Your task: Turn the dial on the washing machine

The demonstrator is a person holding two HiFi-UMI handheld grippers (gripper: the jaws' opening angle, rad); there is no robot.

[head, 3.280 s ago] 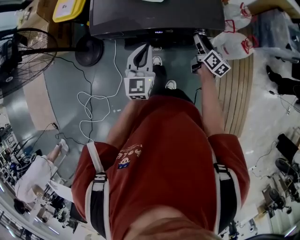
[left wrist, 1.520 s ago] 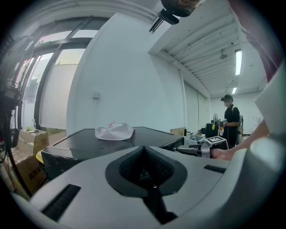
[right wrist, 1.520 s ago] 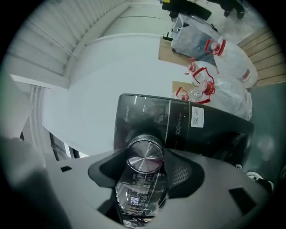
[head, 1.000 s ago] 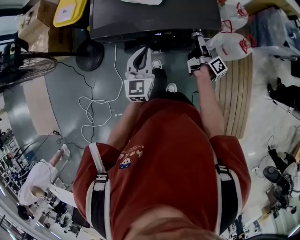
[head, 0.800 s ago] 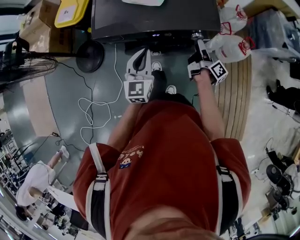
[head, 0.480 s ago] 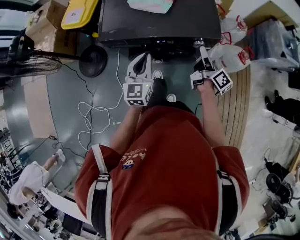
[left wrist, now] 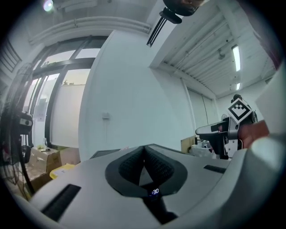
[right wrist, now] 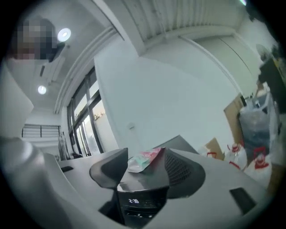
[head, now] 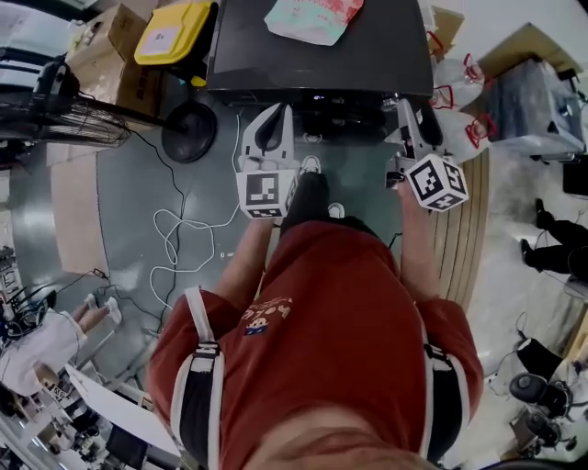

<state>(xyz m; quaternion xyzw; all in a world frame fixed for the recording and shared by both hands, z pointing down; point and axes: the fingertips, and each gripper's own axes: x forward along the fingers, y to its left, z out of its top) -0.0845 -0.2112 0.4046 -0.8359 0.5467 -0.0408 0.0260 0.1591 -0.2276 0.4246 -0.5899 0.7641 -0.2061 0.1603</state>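
1. Big one first: the washing machine (head: 312,55) fills the top of the head view, dark-topped, square in front of the person. Its control strip (head: 317,95) runs along the near edge.
2. A pink-and-green pouch (head: 312,16) lies on top of it, well back from the controls.
3. The right gripper (right wrist: 145,154) has its jaws apart. They have just been closing a little, with nothing between them. It looks level across the machine's top, and the lit display (right wrist: 128,201) sits low in the gap.
4. The left gripper (left wrist: 144,150) has its pads together and empty, parked beside and clear of the strip.
5. The dial should sit somewhere on that strip, but no view shows it plainly.
6. My read: nothing is on the dial right now. The next move calls for lowering the right gripper to the strip, setting its jaws around the dial, clamping, then rolling the wrist.
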